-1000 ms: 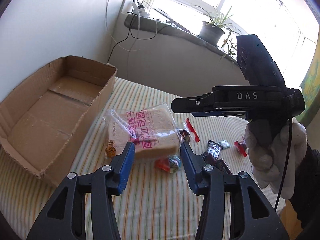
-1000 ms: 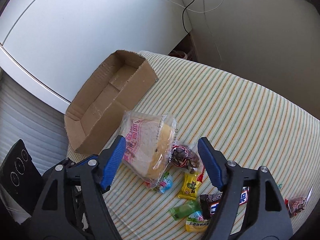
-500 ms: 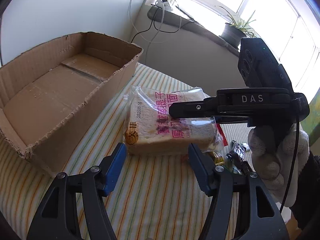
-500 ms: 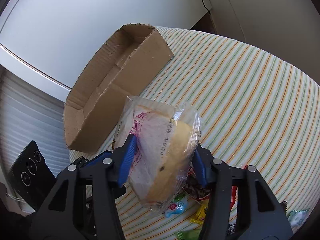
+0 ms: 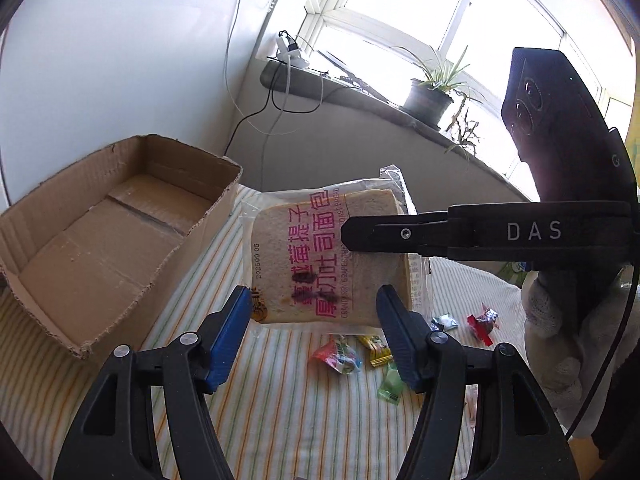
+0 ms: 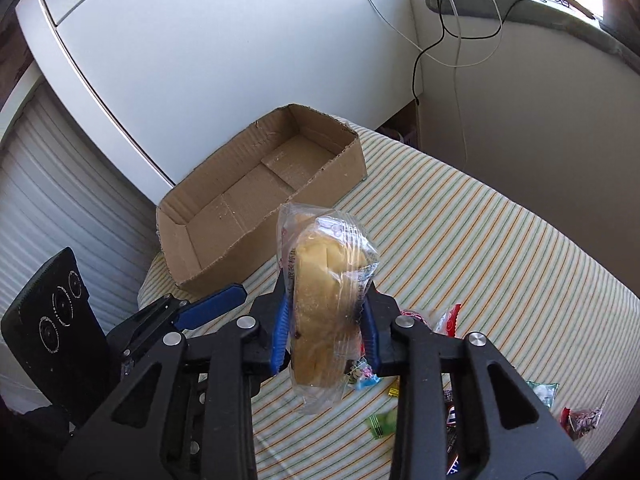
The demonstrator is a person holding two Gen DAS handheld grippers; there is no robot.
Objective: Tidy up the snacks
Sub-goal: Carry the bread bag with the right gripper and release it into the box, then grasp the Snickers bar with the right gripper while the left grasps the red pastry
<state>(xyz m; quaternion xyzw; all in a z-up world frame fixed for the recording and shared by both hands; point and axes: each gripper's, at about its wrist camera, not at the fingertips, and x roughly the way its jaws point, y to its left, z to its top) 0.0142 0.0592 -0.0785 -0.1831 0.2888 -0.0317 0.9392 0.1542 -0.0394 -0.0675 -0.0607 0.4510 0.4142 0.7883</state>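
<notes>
My right gripper (image 6: 325, 322) is shut on a clear bag of sliced toast bread (image 6: 326, 304) and holds it upright above the striped tablecloth. The bread bag (image 5: 320, 260) with pink print also shows in the left wrist view, with the right gripper (image 5: 352, 236) clamped on it from the right. My left gripper (image 5: 314, 320) is open and empty, just below and in front of the bag. An open, empty cardboard box (image 5: 100, 240) stands to the left; it lies beyond the bread in the right wrist view (image 6: 260, 196).
Several small wrapped candies (image 5: 340, 358) lie on the striped tablecloth (image 5: 280, 400) under and right of the bread; they also show in the right wrist view (image 6: 380, 424). A windowsill with a potted plant (image 5: 428, 100) and cables runs behind. White walls stand behind the box.
My right gripper closed on the bread bag and lifted it off the cloth, turning it upright. The left gripper stayed open below it.
</notes>
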